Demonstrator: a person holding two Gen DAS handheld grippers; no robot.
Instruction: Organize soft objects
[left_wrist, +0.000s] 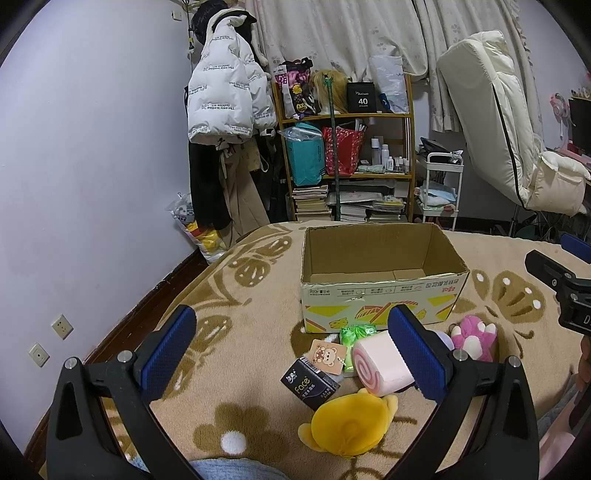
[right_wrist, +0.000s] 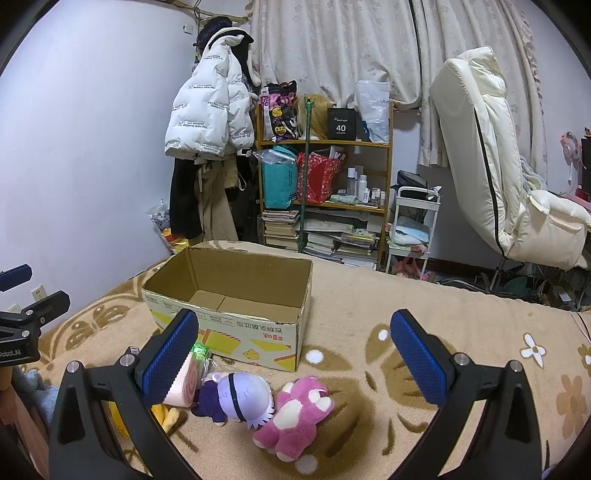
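Observation:
An open cardboard box (left_wrist: 373, 291) stands on the bed, bare inside; it also shows in the right wrist view (right_wrist: 236, 325). In front of it lie a pink swirl-roll squishy (left_wrist: 380, 363), a yellow plush (left_wrist: 347, 424), a pink plush (left_wrist: 474, 338), a green packet (left_wrist: 356, 332), a bear tag (left_wrist: 327, 356) and a black "face" tissue pack (left_wrist: 310, 382). The right wrist view shows the pink plush (right_wrist: 295, 413) and a purple-haired doll (right_wrist: 240, 400). My left gripper (left_wrist: 299, 354) is open above the pile. My right gripper (right_wrist: 295, 354) is open above the pink plush.
A beige flower-patterned blanket (left_wrist: 229, 332) covers the bed. Behind it stand a cluttered shelf (left_wrist: 347, 155), hanging coats (left_wrist: 225, 110), a white trolley (left_wrist: 441, 184) and a cream chair (left_wrist: 517, 147). The wall (left_wrist: 92, 166) runs along the left.

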